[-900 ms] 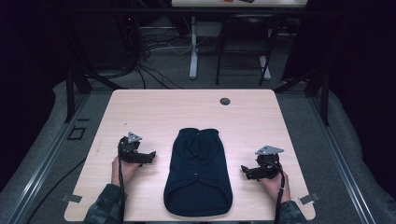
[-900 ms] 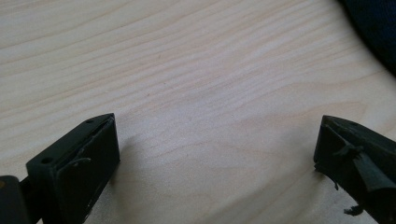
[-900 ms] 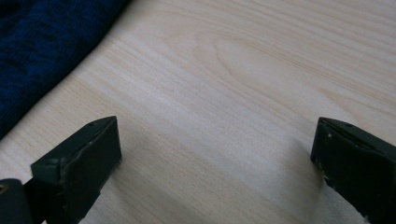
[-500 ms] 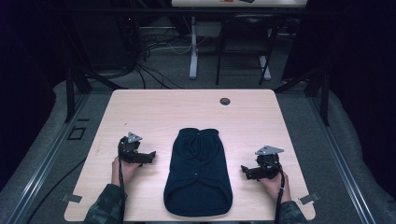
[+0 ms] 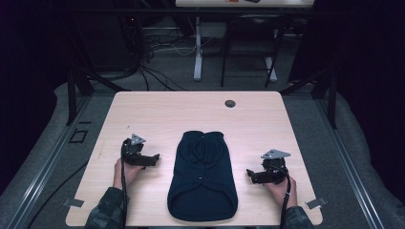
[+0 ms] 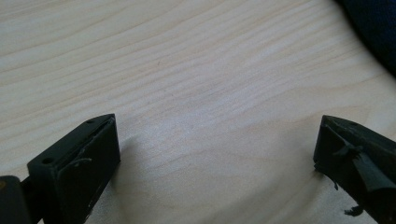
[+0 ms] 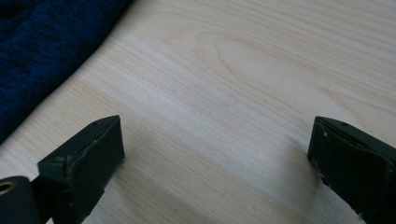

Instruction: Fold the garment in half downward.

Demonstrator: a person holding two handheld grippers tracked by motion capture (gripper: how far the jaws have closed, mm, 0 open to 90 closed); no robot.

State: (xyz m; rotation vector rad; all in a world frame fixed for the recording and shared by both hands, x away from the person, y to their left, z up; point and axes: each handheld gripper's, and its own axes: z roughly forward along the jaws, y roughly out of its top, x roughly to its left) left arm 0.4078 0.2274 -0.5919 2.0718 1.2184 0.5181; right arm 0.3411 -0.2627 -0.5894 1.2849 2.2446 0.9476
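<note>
A dark navy knitted garment [image 5: 203, 176] lies flat in the middle of the light wooden table [image 5: 167, 114], its wider hem toward the front edge. My left gripper [image 5: 154, 159] rests on the table to the garment's left, pointing at it, jaws wide open over bare wood [image 6: 215, 135]. A corner of the garment [image 6: 373, 28] shows at the top right of the left gripper view. My right gripper [image 5: 250, 173] rests to the garment's right, also pointing at it, open with nothing between its jaws [image 7: 215, 154]. The knit [image 7: 42, 51] fills the upper left of the right gripper view.
A small round dark grommet [image 5: 230, 103] sits near the table's far edge. Beyond the table are chair and desk legs and cables on a grey floor. Tape marks [image 5: 315, 203] sit at the front corners.
</note>
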